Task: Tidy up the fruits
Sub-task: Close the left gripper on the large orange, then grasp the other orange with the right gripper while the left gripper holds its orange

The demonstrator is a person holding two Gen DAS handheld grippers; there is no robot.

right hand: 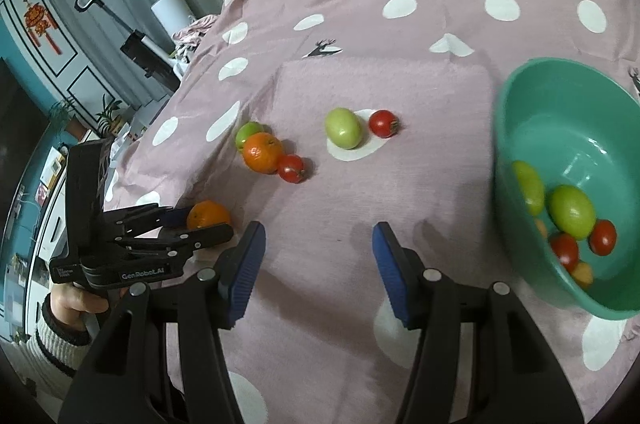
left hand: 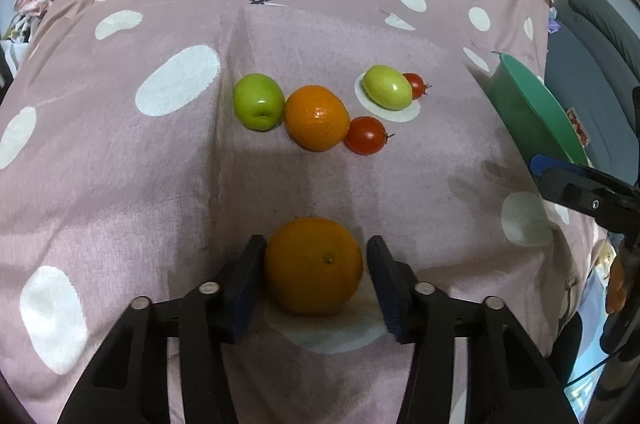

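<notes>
At the right of the frame, the round green plastic bowl (right hand: pixel 568 104) held green fruits and small red tomatoes. The left gripper (left hand: pixel 316 256) stood open around the round orange (left hand: pixel 314 266), bottom centre. The right gripper (right hand: pixel 318 244) was open, holding nothing.

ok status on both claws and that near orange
Left claw open around near orange, not clamped. Right claw open, empty. Green bowl part filled. Nothing blocking.
</notes>
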